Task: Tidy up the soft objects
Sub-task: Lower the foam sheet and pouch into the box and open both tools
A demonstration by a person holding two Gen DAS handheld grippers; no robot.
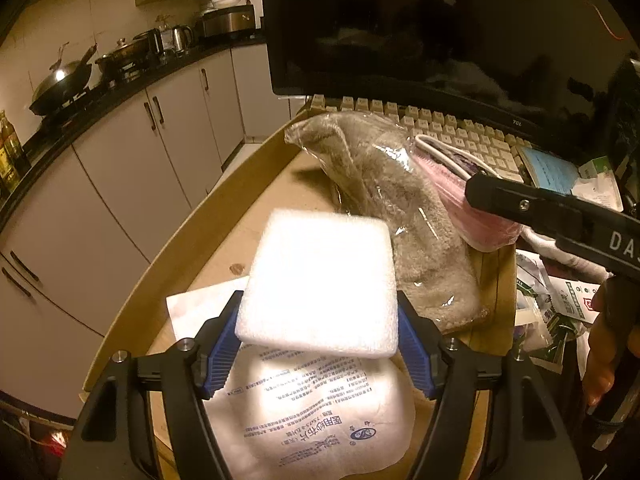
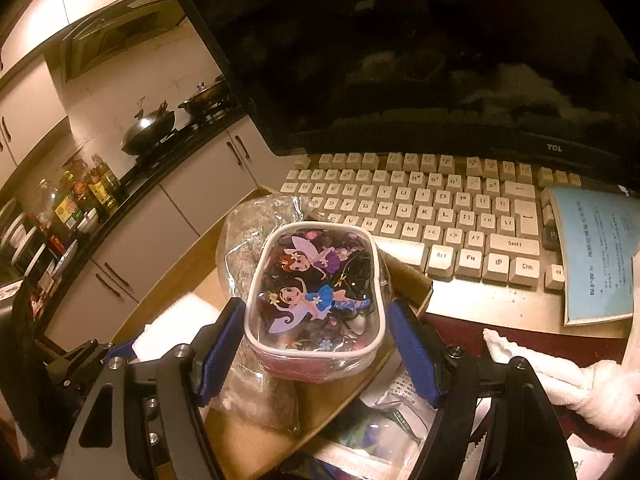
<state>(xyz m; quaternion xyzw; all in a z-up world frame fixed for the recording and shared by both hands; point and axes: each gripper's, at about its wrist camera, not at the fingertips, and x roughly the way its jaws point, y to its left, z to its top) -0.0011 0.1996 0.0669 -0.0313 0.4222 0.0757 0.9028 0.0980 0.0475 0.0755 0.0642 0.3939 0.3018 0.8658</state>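
- Centrally, left wrist view: left gripper (image 1: 320, 332) grasps a white foam pad (image 1: 324, 280) between its blue pads (image 1: 218, 354), which press on the pad's two side edges; the pad is lifted above a white printed gauze packet (image 1: 312, 412)
- Both lie inside a shallow cardboard tray (image 1: 192, 216), where a grey plush cloth in clear wrap (image 1: 384, 200) rests towards the far end
- Right wrist view: right gripper (image 2: 316, 340) brackets a clear zip pouch with fairy print (image 2: 316, 288); its pads stand at the pouch's sides, but contact cannot be told
- The pouch sits on top of the wrapped grey cloth, at the tray's right edge
- Background: beige keyboard (image 2: 432, 216) under a dark monitor (image 2: 400, 60); a rolled white towel (image 2: 568, 380) lies just beside the right gripper
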